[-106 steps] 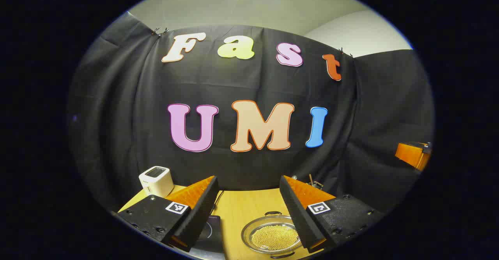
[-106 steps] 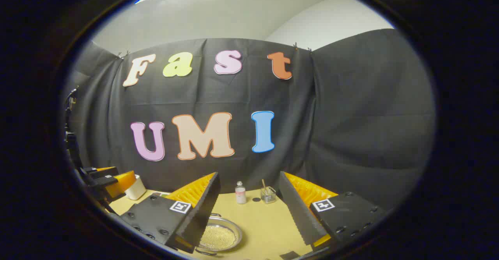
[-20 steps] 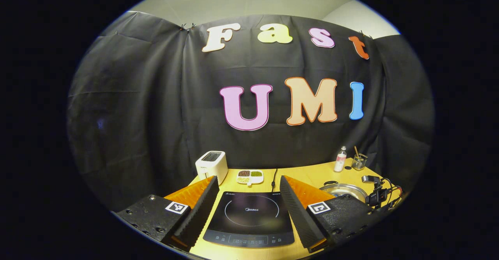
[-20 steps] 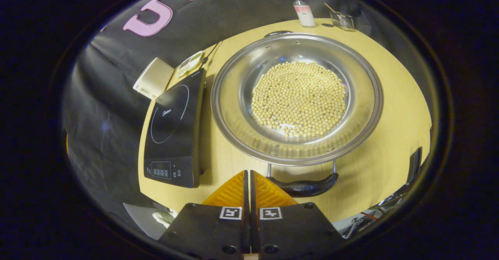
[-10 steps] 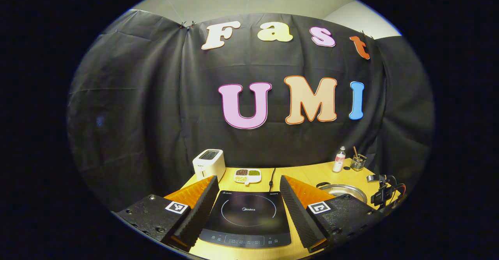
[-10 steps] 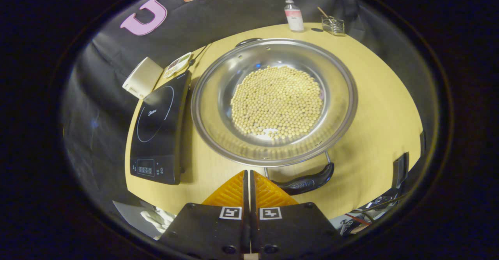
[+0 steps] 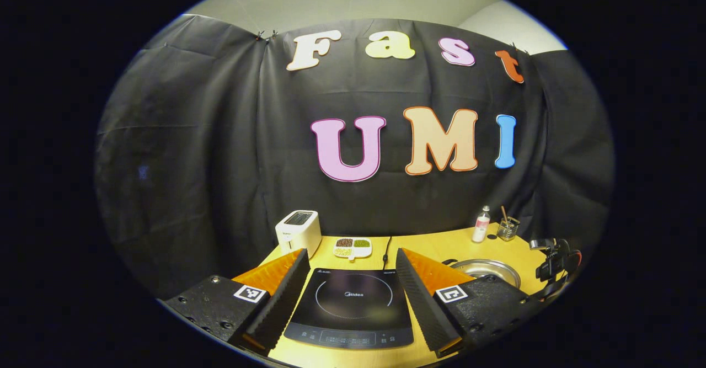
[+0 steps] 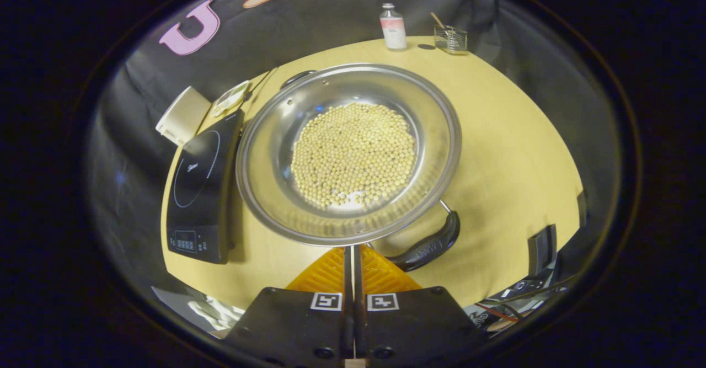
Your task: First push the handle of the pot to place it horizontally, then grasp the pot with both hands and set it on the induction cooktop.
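A steel pot full of pale round beans sits on the yellow table, with two dark loop handles. Its near handle lies at the lower right of the rim, the far handle at the upper left. My right gripper is shut, empty, its tips against the near handle's left end by the rim. The black induction cooktop lies left of the pot. In the left gripper view my left gripper hangs open above the cooktop, and the pot shows to the right.
A white toaster and a small divided dish stand behind the cooktop. A bottle and a glass jar sit at the table's far edge. The other gripper's rig with cables shows right of the pot.
The pot has turned: its near handle swung from the bottom toward the lower right, the far one toward the upper left, with the right gripper pushing while shut. The left gripper barely moved.
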The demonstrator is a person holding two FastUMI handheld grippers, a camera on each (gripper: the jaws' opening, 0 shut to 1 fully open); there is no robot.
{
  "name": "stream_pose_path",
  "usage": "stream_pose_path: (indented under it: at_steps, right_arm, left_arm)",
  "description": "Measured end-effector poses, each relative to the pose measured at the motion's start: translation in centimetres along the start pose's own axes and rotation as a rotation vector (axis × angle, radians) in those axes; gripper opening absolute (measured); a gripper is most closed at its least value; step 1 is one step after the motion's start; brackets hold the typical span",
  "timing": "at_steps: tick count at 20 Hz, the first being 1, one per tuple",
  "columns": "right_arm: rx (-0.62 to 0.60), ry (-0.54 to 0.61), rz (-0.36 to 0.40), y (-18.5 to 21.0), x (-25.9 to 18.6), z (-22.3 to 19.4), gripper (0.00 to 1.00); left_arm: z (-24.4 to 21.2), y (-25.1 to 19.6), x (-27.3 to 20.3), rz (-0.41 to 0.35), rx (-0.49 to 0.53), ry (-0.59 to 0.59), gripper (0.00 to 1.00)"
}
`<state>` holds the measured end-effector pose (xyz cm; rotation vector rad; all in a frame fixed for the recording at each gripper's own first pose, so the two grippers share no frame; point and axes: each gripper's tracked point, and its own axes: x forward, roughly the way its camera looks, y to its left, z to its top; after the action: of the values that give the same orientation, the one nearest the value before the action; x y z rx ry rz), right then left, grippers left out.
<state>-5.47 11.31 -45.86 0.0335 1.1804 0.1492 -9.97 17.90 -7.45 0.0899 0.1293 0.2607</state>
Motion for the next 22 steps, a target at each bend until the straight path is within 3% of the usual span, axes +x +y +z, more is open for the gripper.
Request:
stream_pose_path:
  at_steps: [12, 17, 18, 20, 22]
  right_arm:
    - [0.050, -0.026, -0.109, -5.0, 0.5, 1.6, 0.00]
    - [0.072, -0.025, -0.150, -6.6, 1.1, 2.3, 0.00]
    - [0.077, -0.024, -0.158, -6.9, 1.2, 2.4, 0.03]
    - [0.078, -0.022, -0.172, -7.4, 1.5, 2.6, 0.03]
    - [0.089, -0.019, -0.179, -7.9, 1.5, 2.9, 0.03]
  left_arm:
    - [-0.4, -0.1, -0.3, -0.022, 0.005, 0.008, 0.96]
    - [-1.1, 0.7, -0.3, -0.019, 0.013, 0.023, 0.93]
    - [-1.1, 0.9, -0.2, -0.016, 0.012, 0.026, 0.99]
    - [-1.3, 1.2, -0.2, -0.010, 0.008, 0.032, 0.93]
    - [-1.6, 1.5, -0.1, -0.003, 0.004, 0.039, 0.93]
